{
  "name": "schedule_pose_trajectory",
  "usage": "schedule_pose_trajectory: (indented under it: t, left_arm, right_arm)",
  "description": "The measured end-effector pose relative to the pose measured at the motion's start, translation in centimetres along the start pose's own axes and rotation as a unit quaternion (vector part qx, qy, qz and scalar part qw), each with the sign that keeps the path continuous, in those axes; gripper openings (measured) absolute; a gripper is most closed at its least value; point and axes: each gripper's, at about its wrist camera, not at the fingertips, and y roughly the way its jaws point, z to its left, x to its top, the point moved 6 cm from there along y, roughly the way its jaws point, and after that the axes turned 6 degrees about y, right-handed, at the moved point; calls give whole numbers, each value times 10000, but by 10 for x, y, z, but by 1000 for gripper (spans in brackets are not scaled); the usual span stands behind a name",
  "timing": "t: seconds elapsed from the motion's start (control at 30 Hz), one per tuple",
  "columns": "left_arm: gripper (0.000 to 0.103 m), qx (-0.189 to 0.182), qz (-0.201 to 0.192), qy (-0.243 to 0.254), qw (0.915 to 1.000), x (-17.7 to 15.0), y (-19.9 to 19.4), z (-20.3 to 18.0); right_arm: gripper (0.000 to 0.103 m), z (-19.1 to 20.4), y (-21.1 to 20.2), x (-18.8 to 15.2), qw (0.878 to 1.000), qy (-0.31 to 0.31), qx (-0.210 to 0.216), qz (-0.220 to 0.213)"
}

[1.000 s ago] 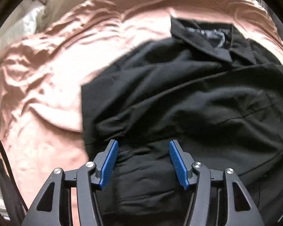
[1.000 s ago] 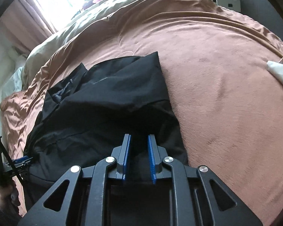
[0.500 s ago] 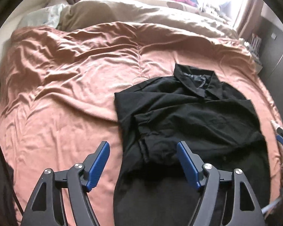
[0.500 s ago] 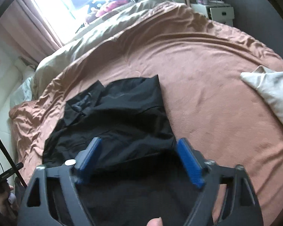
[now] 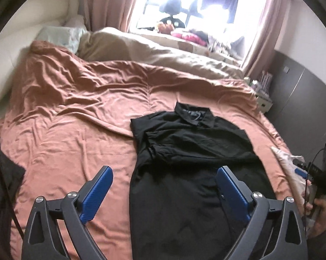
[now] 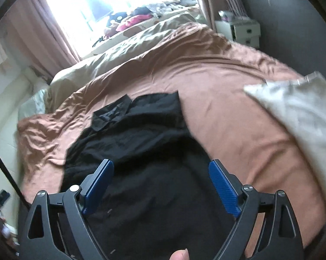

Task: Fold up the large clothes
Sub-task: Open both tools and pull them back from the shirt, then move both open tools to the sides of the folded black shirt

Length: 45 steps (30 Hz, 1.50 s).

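Note:
A black collared shirt (image 5: 191, 158) lies on the pink-brown bedspread (image 5: 76, 117), collar toward the window, both sides folded in so it forms a long strip. My left gripper (image 5: 165, 191) is open and empty, raised above the shirt's near left part. In the right wrist view the same shirt (image 6: 145, 151) lies below my right gripper (image 6: 160, 186), which is open and empty, raised above the shirt's near end. The right gripper also shows at the right edge of the left wrist view (image 5: 301, 172).
A white folded cloth (image 6: 297, 112) lies on the bed to the right of the shirt. A beige duvet (image 5: 154, 52) and pillows lie at the far side under the window. A white nightstand (image 6: 245, 30) and dark wardrobe (image 5: 303, 99) stand at the right.
Both grippers have lifted up and back from the shirt. The right gripper, nearly shut at the shirt a second ago, has opened wide; the left has opened wider.

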Motion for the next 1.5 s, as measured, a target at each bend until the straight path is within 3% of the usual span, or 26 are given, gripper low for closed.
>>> schedule_pose_trajectory:
  t: [0.07, 0.1, 0.13, 0.27, 0.43, 0.6, 0.8, 1.03, 1.37, 1.43, 1.5]
  left_arm:
    - [98, -40, -154, -40, 9999, -8, -23, -1]
    - [98, -46, -246, -27, 9997, -14, -37, -2]
    - [98, -25, -300, 8, 9995, -18, -48, -4]
    - [98, -21, -512, 154, 9986, -39, -88, -12]
    - [98, -427, -774, 163, 9960, -65, -127, -23]
    - [98, -359, -973, 231, 9943, -92, -158, -26]
    - [98, -412, -893, 123, 9951, -125, -174, -20]
    - [98, -532, -703, 42, 9961, -167, -174, -18]
    - [98, -604, -199, -501, 9967, -224, -128, 4]
    - [95, -622, -45, -636, 9960, -236, -114, 10]
    - [85, -677, 162, -751, 9947, -248, -97, 17]
  right_arm:
    - [91, 5, -26, -13, 9983, 51, 570, -55]
    - [98, 5, -39, -18, 9974, 83, 702, -123]
    - [103, 5, -52, -23, 9967, 94, 769, -241]
    - [103, 3, -109, -44, 9924, -163, 983, -718]
    - [103, -6, -160, -68, 9922, -532, 807, -788]
    - [103, -20, -194, -83, 9906, -813, 649, -882]
    - [103, -40, -219, -99, 9905, -934, 444, -907]
    - [103, -76, -232, -126, 9926, -988, 169, -679]
    - [103, -126, -214, -153, 9971, -572, 426, -279]
    - [103, -132, -202, -158, 9975, -539, 435, -150]
    - [103, -136, -185, -164, 9980, -426, 470, 58]
